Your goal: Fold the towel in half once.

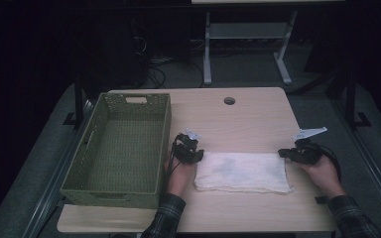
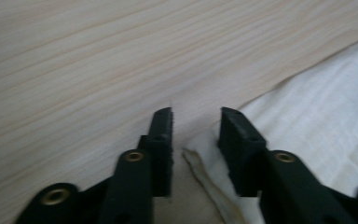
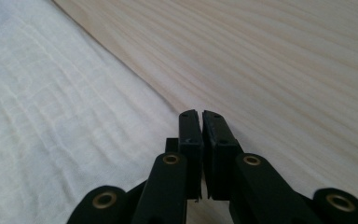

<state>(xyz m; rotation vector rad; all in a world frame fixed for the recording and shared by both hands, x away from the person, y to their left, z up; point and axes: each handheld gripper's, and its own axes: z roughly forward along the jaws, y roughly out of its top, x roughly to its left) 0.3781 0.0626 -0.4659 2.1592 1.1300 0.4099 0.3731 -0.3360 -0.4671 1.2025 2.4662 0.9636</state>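
A white folded cloth (image 1: pixel 240 171) lies flat on the wooden table (image 1: pixel 248 119) near its front edge. My left gripper (image 1: pixel 197 155) sits at the cloth's far left corner. In the left gripper view it (image 2: pixel 196 122) is open, with the corner's frayed edge (image 2: pixel 205 177) lying between the jaws and the cloth (image 2: pixel 317 107) spreading to the right. My right gripper (image 1: pixel 284 153) rests at the far right corner. In its own view it (image 3: pixel 201 116) is shut, tips down at the cloth's edge (image 3: pixel 65 116); I see no fabric between the pads.
A green woven basket (image 1: pixel 110 196), with nothing in it, stands along the table's left side, close to my left hand. A round cable hole (image 1: pixel 229 100) sits at the far middle. Bare wood lies behind the cloth. Another table's legs (image 1: pixel 207 54) stand on the floor beyond.
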